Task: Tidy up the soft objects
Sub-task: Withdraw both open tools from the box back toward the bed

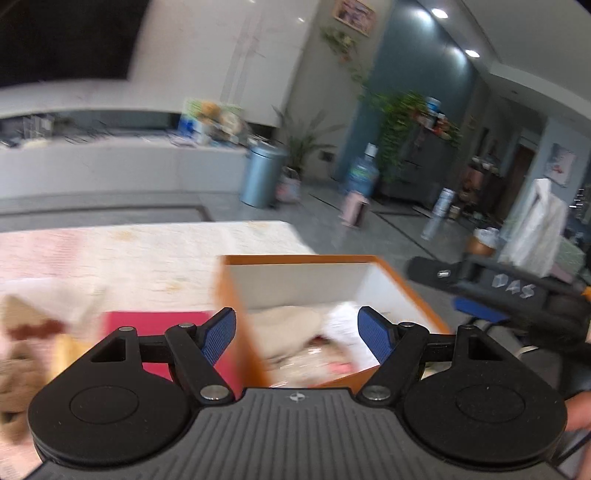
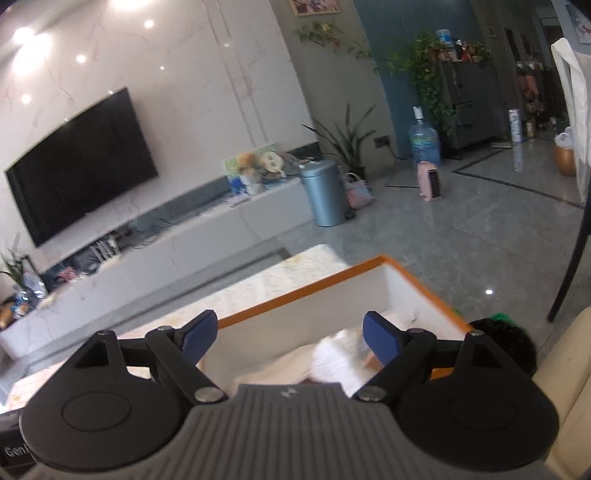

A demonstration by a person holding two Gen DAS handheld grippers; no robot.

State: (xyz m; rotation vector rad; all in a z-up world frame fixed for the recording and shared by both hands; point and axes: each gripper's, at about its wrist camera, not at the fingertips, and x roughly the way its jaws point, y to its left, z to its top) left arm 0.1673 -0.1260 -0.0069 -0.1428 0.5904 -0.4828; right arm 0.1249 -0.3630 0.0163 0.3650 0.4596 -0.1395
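Soft cloths (image 1: 291,328) lie heaped inside the orange-rimmed box (image 1: 402,284) at lower centre, while left tool (image 1: 296,334) and right tool (image 2: 290,338) hover above it, both spread wide and empty, so the next pick probably means reaching for the plush items (image 1: 22,354) at lower left.

Both views are lit evenly and fairly brightly, mostly by recessed ceiling spots (image 1: 439,13). In the right wrist view those lamps glare as hot white patches on the glossy marble wall (image 2: 184,74) above the dark television (image 2: 81,162), and one glints on the polished floor (image 2: 489,291) far right of it. The left wrist view is smeared by motion blur throughout, worst in the soft heap at its left edge (image 1: 22,354). Fisheye distortion bends straight lines and darkens the corners.
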